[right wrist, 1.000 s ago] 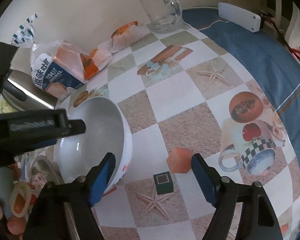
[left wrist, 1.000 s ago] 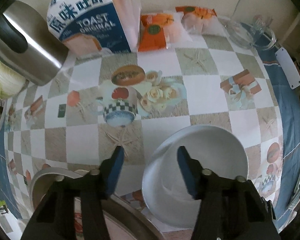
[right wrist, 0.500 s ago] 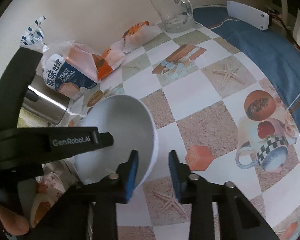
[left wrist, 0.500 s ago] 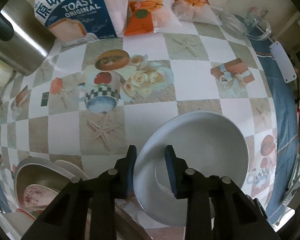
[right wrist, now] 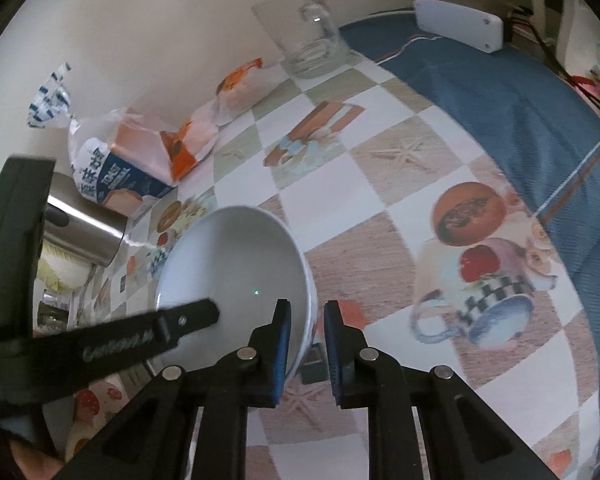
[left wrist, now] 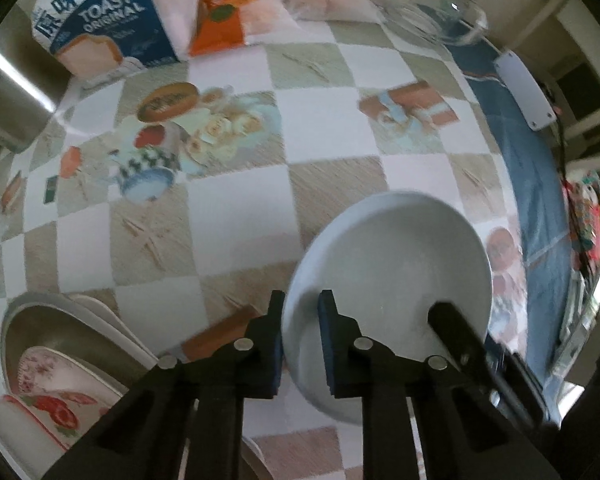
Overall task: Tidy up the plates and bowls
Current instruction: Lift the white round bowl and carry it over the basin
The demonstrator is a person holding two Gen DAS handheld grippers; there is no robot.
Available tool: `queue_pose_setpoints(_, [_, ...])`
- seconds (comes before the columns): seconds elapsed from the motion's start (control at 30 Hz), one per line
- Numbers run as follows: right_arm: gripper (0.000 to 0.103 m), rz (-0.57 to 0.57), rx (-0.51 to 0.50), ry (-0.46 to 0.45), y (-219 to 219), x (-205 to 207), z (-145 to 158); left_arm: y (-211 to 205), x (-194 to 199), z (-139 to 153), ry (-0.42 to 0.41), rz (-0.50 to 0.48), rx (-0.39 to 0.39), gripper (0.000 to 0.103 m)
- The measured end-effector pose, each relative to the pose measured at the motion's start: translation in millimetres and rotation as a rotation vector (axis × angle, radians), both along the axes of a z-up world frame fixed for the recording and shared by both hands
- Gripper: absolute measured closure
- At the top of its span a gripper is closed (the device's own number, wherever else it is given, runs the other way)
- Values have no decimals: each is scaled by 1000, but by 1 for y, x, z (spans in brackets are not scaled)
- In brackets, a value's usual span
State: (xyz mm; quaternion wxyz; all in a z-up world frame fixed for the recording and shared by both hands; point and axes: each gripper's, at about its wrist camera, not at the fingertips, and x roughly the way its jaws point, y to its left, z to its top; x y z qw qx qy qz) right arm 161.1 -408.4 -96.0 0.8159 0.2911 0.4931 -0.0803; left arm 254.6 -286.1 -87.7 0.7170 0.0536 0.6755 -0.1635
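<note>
Two grippers are on one white bowl [left wrist: 392, 272] over the checked tablecloth [left wrist: 236, 208]. The left gripper [left wrist: 301, 312] points straight down with the bowl's near rim between its blue pads, jaws closing, and the pads look to be pressing on the rim. From the other side the right gripper [right wrist: 307, 320] has the opposite rim between its own pads, jaws also closing, though motion blur makes it hard to say whether both pads truly touch. The bowl itself is empty, plain white inside, tilted, with a little red pattern on its outer wall. Down at the lower left of the left view a steel basin [left wrist: 48, 320] holds a flowered dish [left wrist: 56, 392], with a white plate [left wrist: 100, 312] leaning beside it. At the back edge stand a bag of toast [left wrist: 100, 20], two orange snack packets [left wrist: 236, 20] and an empty glass mug [right wrist: 304, 36].
</note>
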Motion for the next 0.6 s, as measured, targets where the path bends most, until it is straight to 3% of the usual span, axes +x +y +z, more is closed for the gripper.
queue_pose_setpoints(0.13, [85, -27, 17, 2, -20, -9, 1, -7, -14, 0, 31, -22, -19, 90])
queue_pose_setpoints(0.6, [85, -48, -4, -22, -37, -24, 26, -2, -23, 18, 2, 23, -91, 90])
